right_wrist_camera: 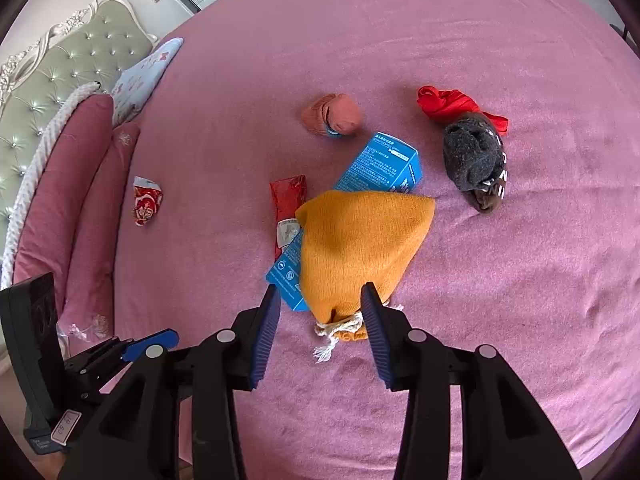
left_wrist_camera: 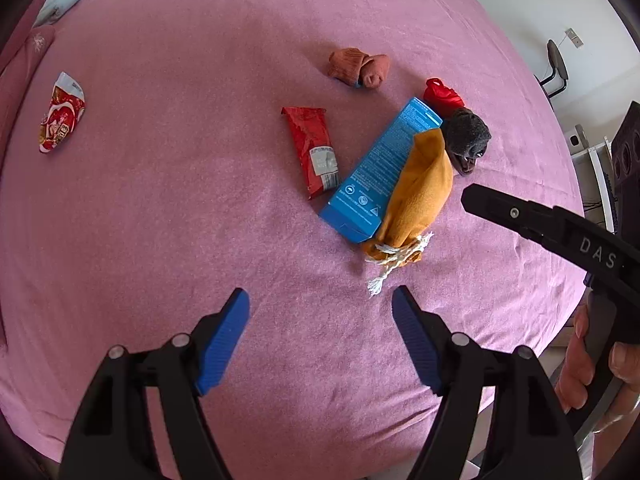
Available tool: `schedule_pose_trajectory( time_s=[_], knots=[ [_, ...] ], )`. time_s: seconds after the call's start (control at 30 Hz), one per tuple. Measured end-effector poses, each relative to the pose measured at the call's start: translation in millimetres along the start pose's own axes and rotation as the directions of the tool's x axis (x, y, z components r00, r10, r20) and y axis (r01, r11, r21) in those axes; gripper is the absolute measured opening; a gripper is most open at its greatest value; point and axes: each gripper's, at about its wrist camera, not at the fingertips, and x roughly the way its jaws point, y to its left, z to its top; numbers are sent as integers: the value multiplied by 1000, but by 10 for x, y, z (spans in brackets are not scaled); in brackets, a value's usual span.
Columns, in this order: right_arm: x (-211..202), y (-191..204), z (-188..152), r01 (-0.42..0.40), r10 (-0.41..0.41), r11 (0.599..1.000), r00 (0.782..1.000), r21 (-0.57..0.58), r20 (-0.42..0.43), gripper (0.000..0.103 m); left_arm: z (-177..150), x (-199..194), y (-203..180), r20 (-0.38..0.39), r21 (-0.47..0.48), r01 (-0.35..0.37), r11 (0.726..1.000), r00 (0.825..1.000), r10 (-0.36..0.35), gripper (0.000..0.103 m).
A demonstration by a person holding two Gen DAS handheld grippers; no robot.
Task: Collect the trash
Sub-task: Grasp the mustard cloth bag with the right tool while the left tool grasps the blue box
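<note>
Left tongs are held spread above the pink bedspread, nothing between the blue pads. Right tongs are also spread, the tied neck of an orange drawstring cloth pouch lying between the pads; contact cannot be told.

The pouch is draped over one end of a long blue printed cardboard box. A red foil snack wrapper is seen just beside the box. A crumpled red-and-white wrapper lies well apart, near the pink pillows. A rolled terracotta sock, a red plastic bag and a dark grey bundled sock are noted beyond the box.
</note>
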Motion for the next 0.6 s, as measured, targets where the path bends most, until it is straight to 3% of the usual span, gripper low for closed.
schedule_pose_trajectory(
  time_s=[0.1, 0.3, 0.33, 0.43, 0.6],
  knots=[
    [110, 52, 90, 4, -4, 1000, 1000, 0, -4, 52, 71, 75, 55, -7, 3, -7, 1000, 1000, 7, 73],
    [347, 64, 198, 108, -108, 994, 994, -11, -26, 56, 233, 254, 95, -32, -5, 3, 1000, 999, -3, 73],
    [370, 40, 205, 111, -111, 994, 993, -5, -30, 52, 257, 284, 88, -37, -1, 5, 1000, 999, -5, 73],
    [390, -55, 212, 61, -60, 998, 997, 18, -39, 20, 328, 359, 52, -49, 17, 9, 1000, 999, -9, 73],
    [249, -234, 154, -7, 8, 1000, 1000, 30, -13, 12, 506, 448, -107, -60, 57, 21, 998, 998, -18, 73]
  ],
)
